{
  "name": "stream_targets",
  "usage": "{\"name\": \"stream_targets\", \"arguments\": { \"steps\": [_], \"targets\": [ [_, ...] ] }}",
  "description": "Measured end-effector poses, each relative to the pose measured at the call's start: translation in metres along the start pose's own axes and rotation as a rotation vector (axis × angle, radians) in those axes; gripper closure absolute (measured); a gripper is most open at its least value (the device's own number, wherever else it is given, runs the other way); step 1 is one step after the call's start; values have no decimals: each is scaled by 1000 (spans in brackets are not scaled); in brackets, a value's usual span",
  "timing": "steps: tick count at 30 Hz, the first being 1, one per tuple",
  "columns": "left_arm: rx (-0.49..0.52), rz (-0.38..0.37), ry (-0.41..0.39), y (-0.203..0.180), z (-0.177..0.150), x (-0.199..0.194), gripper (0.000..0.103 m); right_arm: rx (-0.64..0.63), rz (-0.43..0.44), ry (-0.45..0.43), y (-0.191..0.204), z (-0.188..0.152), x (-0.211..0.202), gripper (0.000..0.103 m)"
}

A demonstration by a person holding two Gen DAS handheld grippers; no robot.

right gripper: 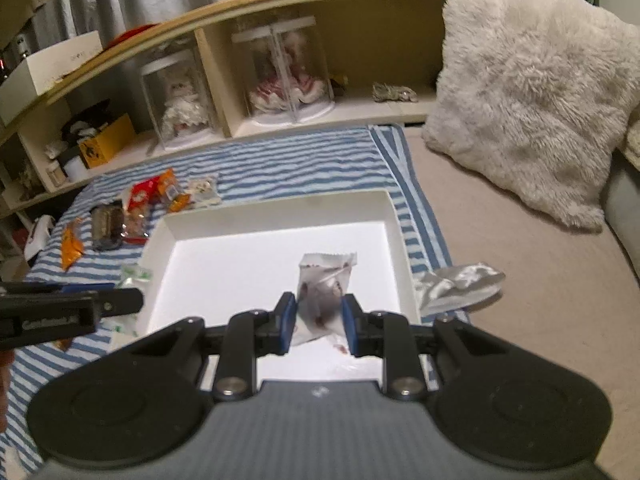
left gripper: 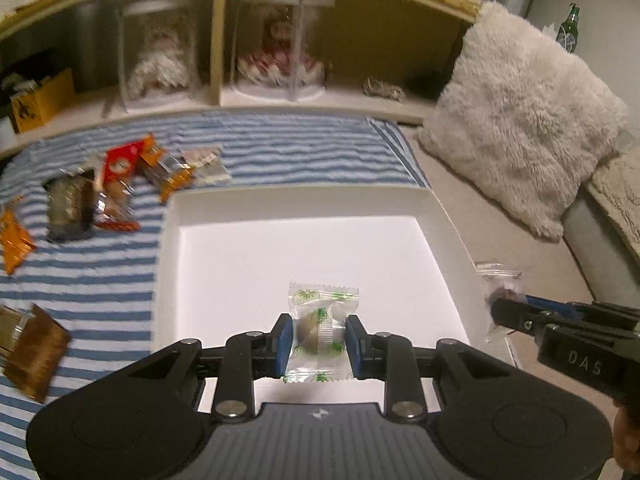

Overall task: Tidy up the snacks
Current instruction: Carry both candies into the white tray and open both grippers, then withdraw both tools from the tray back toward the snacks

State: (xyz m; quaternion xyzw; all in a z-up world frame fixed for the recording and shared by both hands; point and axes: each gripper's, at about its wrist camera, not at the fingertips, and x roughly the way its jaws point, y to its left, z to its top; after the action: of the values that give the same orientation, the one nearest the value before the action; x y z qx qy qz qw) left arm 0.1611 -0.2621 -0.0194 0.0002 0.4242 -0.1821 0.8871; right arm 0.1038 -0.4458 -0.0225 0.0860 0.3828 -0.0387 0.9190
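My left gripper [left gripper: 318,338] is shut on a clear snack packet with green print [left gripper: 322,322], held above the white tray [left gripper: 448,224]. In the right wrist view my right gripper [right gripper: 319,326] is shut on a clear packet with dark red print [right gripper: 326,294], also over the white tray [right gripper: 394,216]. The right gripper [left gripper: 500,312] enters the left wrist view from the right with its packet. The left gripper [right gripper: 134,298] shows at the left edge of the right wrist view. Several loose snacks [left gripper: 120,184] lie on the striped cloth left of the tray.
A blue-striped cloth [left gripper: 280,152] covers the surface. A low wooden shelf [left gripper: 216,40] with doll cases runs along the back. A fluffy white pillow [left gripper: 516,112] stands at the right. A silvery wrapper [right gripper: 460,284] lies right of the tray. A green bottle [left gripper: 570,28] stands far right.
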Motion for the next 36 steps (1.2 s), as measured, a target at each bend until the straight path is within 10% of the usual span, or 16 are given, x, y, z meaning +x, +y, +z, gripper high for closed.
{"name": "stream_targets", "arguments": {
  "steps": [11, 13, 28, 36],
  "targets": [
    [-32, -32, 21, -18, 12, 31, 69, 7, -5, 39, -17, 4, 28, 72],
    [-21, -22, 32, -18, 11, 34, 54, 14, 1, 29, -20, 5, 31, 71],
    [29, 50, 82, -3, -1, 30, 3, -14, -25, 127, -28, -5, 36, 40],
    [46, 61, 99, 0, -9, 18, 0, -36, -35, 132, -25, -10, 21, 14]
  ]
}}
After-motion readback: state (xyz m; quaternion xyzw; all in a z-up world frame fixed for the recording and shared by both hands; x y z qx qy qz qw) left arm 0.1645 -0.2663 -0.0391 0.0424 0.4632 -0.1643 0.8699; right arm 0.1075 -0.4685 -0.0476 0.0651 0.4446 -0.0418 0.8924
